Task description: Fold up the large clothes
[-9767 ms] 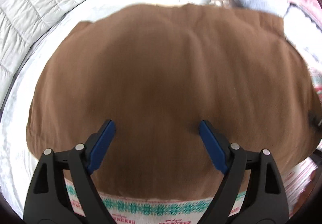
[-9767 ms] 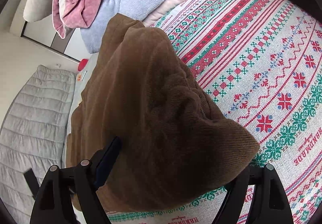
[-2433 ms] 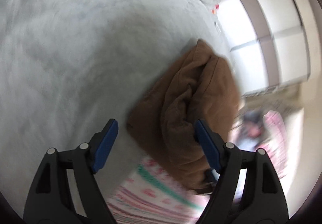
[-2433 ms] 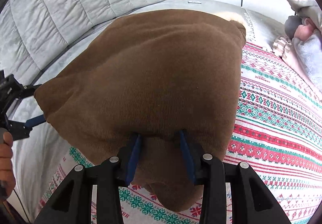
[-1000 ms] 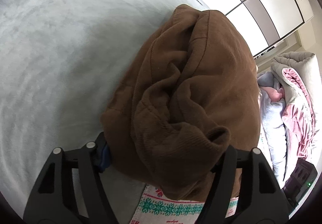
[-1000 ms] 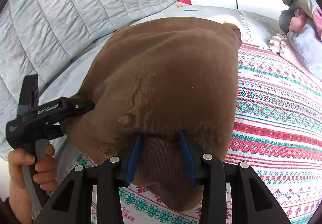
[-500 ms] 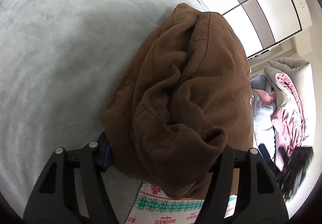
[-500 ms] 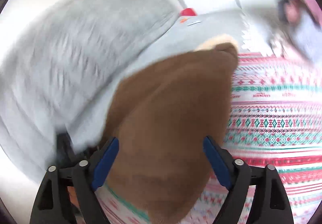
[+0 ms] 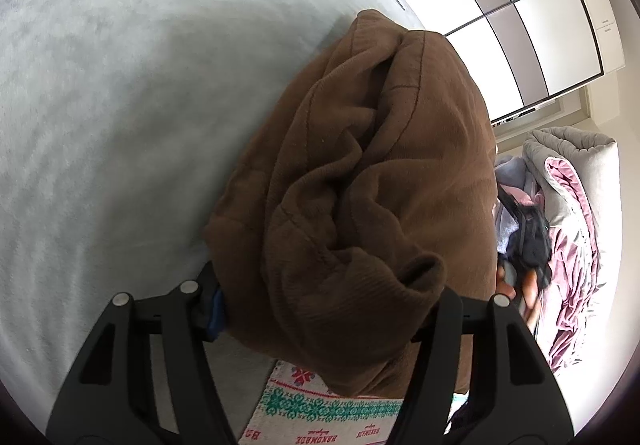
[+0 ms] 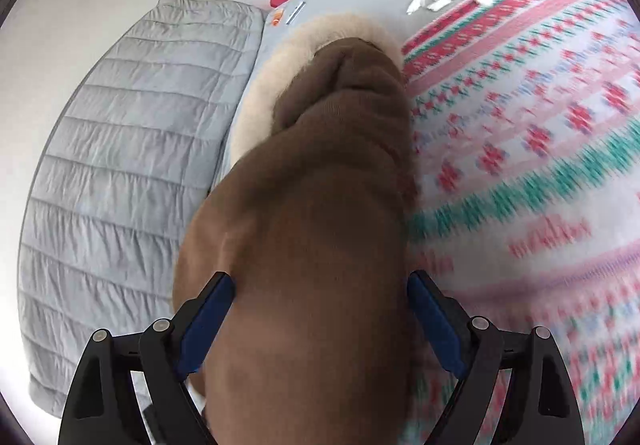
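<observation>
The brown garment lies as a thick crumpled bundle, partly on the grey bed cover and partly on the patterned blanket. My left gripper holds its near end. The jaws are closing, the blue left pad presses the cloth, and the right finger is buried under a fold. In the right wrist view the brown garment stretches away between the wide-open jaws of my right gripper, whose blue pads show on both sides. The picture there is blurred. A dark gripper in a hand shows at the right of the left wrist view.
A red, green and white patterned blanket covers the bed's right part. The grey bed cover is to the left, with a quilted grey pad along the wall. Something cream and fuzzy lies beyond the garment. Pink and grey bedding is heaped at the right.
My right gripper let go of the garment's fold, opened wide, then swung and rolled to look along the garment. My left gripper stayed put on the bundle, its jaws narrowing slightly.
</observation>
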